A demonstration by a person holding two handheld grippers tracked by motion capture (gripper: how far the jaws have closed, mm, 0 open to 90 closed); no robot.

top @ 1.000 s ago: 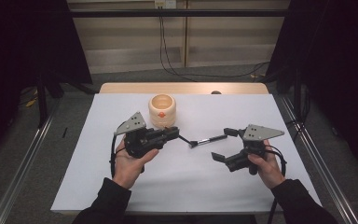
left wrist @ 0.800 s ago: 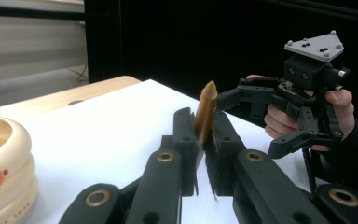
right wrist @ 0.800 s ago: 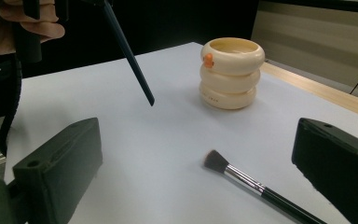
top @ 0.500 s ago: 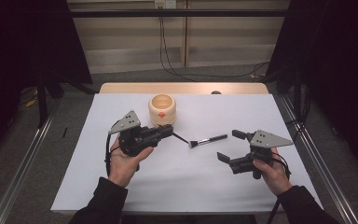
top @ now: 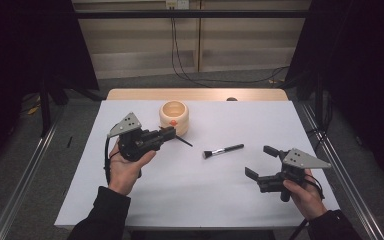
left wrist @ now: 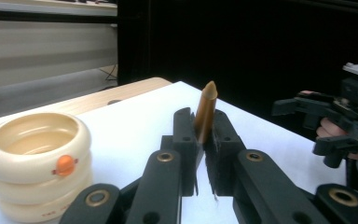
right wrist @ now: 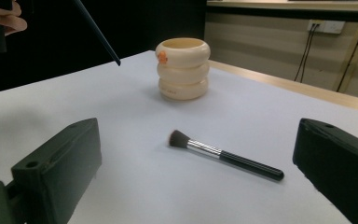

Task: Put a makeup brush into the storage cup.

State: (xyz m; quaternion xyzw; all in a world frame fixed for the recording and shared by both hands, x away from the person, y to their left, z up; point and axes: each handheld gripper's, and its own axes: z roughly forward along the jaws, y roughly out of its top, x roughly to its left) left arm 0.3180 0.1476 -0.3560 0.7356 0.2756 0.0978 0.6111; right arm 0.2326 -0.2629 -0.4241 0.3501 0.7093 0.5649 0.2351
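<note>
My left gripper hovers just in front of a cream ribbed cup and is shut on a slender stick. The stick's brown end pokes up between the jaws in the left gripper view, and its thin black shaft points toward the table's middle. A black-handled makeup brush lies flat on the white sheet, bristles toward the left. My right gripper stands open near the table's front right, with the brush lying ahead of its jaws and apart from them.
The white sheet covers most of the wooden table, whose bare far edge shows behind the cup. Metal rails run along both sides of the table. The cup carries a small orange knob.
My right gripper has drawn back from the brush toward the front right. My left gripper has shifted left with the stick. The brush has stayed where it lay.
</note>
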